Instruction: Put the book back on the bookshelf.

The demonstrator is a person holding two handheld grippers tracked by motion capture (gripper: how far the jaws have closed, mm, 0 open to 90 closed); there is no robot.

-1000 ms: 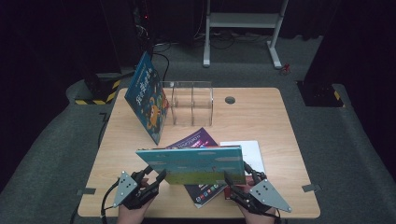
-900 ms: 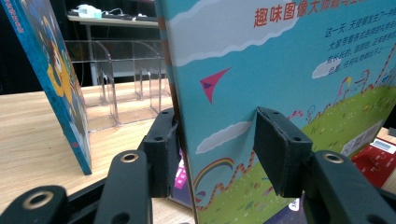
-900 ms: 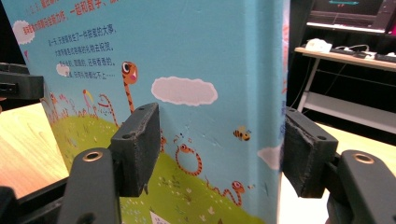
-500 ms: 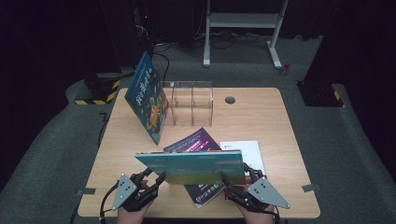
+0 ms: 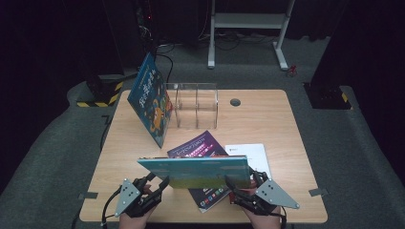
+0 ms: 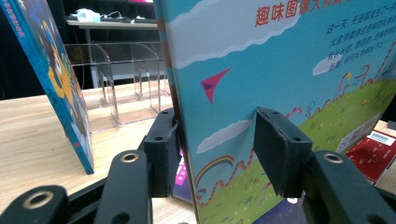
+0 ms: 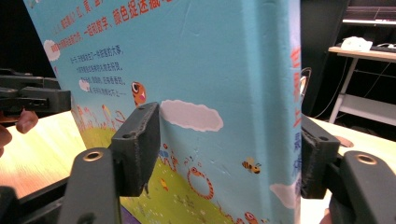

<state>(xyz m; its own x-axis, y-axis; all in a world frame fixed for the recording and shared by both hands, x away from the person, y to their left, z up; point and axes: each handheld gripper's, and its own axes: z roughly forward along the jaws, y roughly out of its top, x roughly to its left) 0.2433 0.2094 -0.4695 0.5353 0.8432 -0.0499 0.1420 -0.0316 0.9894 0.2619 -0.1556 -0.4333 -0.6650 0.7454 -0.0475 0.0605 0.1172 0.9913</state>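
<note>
In the lower middle of the high view, a sky-blue picture book (image 5: 196, 171) stands upright on edge above the wooden table (image 5: 282, 119), held between both grippers. The left gripper (image 5: 155, 187) clamps its lower left corner, spine edge between the jaws, pads on both covers. The right gripper (image 5: 239, 186) clamps the lower right corner likewise. A purple booklet (image 5: 198, 145) lies beneath, on the table.

A blue picture book (image 5: 151, 99) leans against a clear divider rack (image 5: 196, 105); purple booklet (image 5: 198, 145) beside white sheet (image 5: 248, 153).
</note>
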